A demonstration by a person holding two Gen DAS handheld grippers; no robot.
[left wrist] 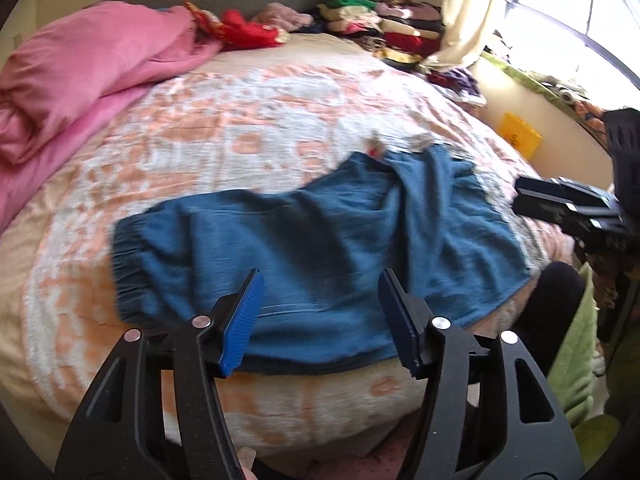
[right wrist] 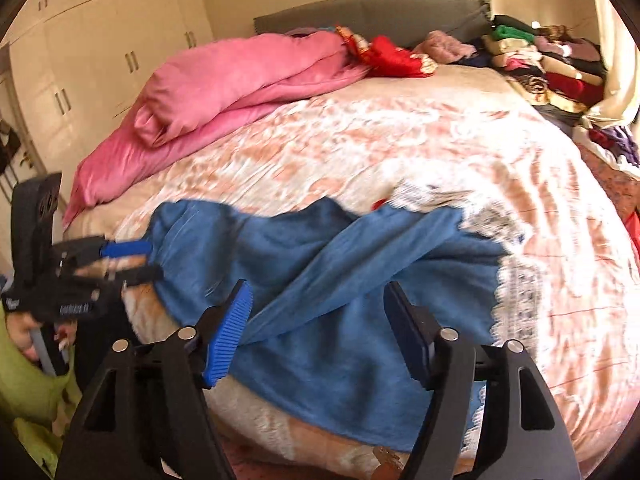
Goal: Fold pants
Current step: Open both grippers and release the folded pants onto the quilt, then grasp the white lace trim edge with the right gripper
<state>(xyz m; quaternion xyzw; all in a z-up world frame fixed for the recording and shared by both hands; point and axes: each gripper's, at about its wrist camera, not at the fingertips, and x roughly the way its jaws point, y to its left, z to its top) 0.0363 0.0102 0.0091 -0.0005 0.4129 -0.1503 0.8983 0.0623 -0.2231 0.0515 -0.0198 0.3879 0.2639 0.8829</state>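
Note:
Blue pants (left wrist: 320, 232) (right wrist: 340, 280) lie crosswise near the front edge of the bed (left wrist: 240, 128). The gathered elastic end (left wrist: 128, 264) is at the left and a white lace trim (right wrist: 516, 280) at the right. The cloth is creased, with one layer lapped over another. My left gripper (left wrist: 320, 280) hovers over the near edge of the pants, jaws open, nothing pinched. In the right wrist view my left gripper (right wrist: 154, 260) sits by the left end of the pants. My right gripper (right wrist: 320, 292) is open above the pants' middle and appears again, my right gripper (left wrist: 520, 200), off their right end.
A pink duvet (left wrist: 80, 76) is bunched along the bed's left side. Red cloth (left wrist: 248, 32) and a stack of folded clothes (left wrist: 380, 20) sit by the grey headboard (right wrist: 380, 12). Cupboards (right wrist: 100, 40) stand at left, a window (left wrist: 560, 0) at right. Green cloth (left wrist: 576, 344) hangs by the bed's corner.

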